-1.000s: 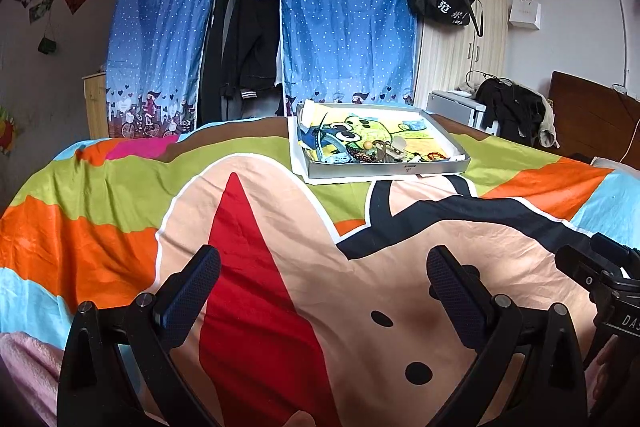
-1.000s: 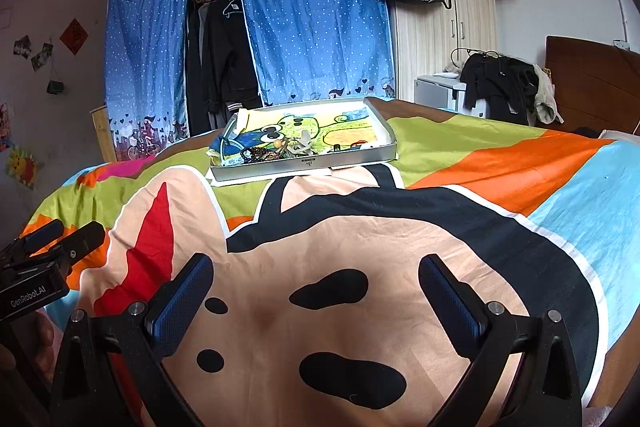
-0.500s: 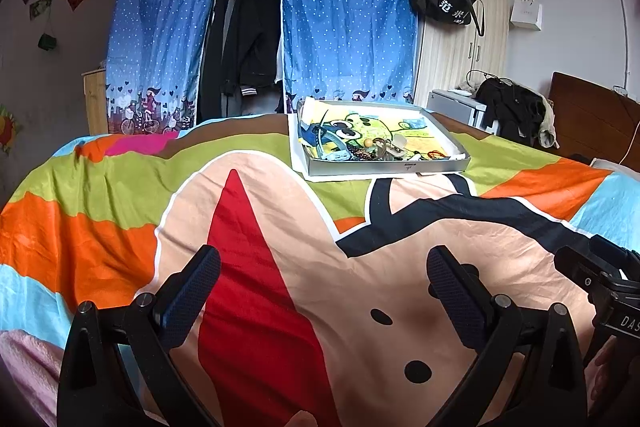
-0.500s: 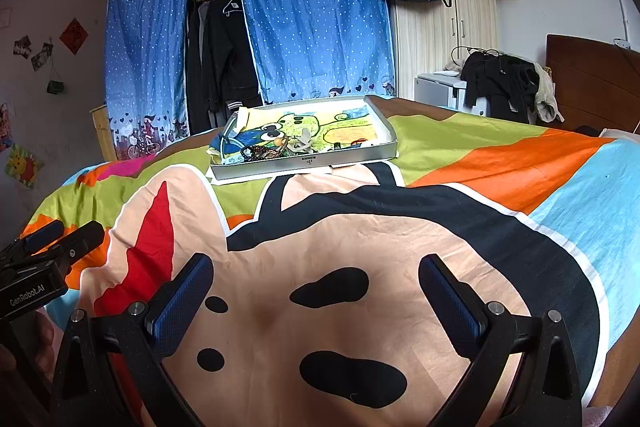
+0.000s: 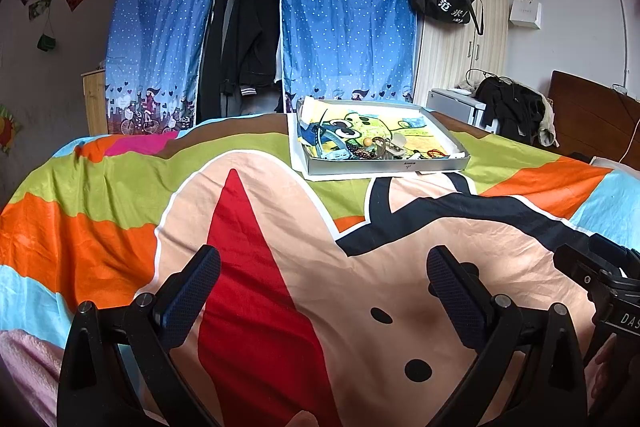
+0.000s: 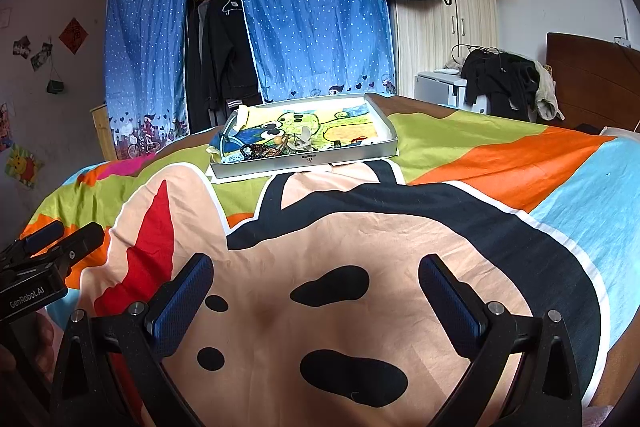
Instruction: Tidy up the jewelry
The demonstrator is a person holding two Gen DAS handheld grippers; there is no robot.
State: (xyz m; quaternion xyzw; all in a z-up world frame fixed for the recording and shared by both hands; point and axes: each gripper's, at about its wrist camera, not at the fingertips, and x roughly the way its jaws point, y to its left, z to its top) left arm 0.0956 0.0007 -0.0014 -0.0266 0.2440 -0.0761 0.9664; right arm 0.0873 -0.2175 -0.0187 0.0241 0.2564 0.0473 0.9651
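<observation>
In the left wrist view, the left hand-held gripper (image 5: 323, 279) is hovering low over the bed (image 5: 280, 227) with its fingers spread wide apart and gripping nothing; the tray (image 5: 384, 167) holding the jewelry (image 5: 366, 151) is lying well ahead of it, slightly to the right, near the bed's far edge. In the right wrist view, the right hand-held gripper (image 6: 316, 287) is likewise gaping apart and empty above the cartoon bedspread, while the tray (image 6: 308, 160) is sitting well ahead, almost straight in front, with the jewelry (image 6: 276, 147) heaped along its near side.
</observation>
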